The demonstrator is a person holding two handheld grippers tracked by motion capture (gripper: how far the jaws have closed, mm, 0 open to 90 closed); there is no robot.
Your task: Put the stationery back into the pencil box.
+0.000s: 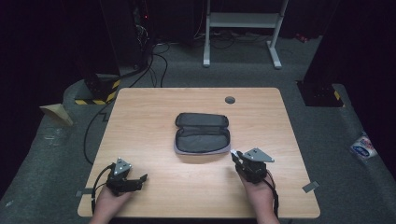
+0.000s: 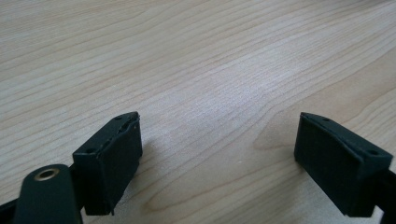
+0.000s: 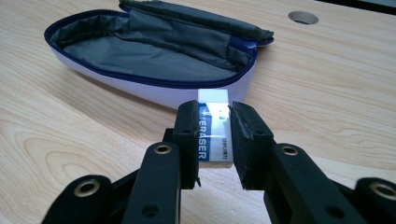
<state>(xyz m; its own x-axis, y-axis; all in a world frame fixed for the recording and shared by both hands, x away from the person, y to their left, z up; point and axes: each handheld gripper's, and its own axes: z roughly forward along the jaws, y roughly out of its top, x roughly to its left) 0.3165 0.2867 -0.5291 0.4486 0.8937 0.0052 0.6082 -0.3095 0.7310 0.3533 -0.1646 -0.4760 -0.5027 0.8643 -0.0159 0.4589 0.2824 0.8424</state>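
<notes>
An unzipped pencil case [image 1: 201, 133] with a grey lining and blue zipper lies open in the middle of the wooden table [image 1: 154, 107]. In the right gripper view the case [image 3: 154, 51] lies just ahead of my right gripper [image 3: 214, 122], which is shut on a white eraser [image 3: 215, 126] with a blue label. From above, my right gripper [image 1: 237, 157] sits just off the case's near right corner. My left gripper [image 1: 140, 181] rests near the table's front left, open, with nothing between its pads [image 2: 109, 158], only bare wood.
A round cable hole [image 1: 229, 100] sits in the table behind the case. Beyond the table stand a white desk frame [image 1: 243, 28] and dark equipment with cables [image 1: 140, 51]. Tape pieces [image 1: 310, 186] mark the front corners.
</notes>
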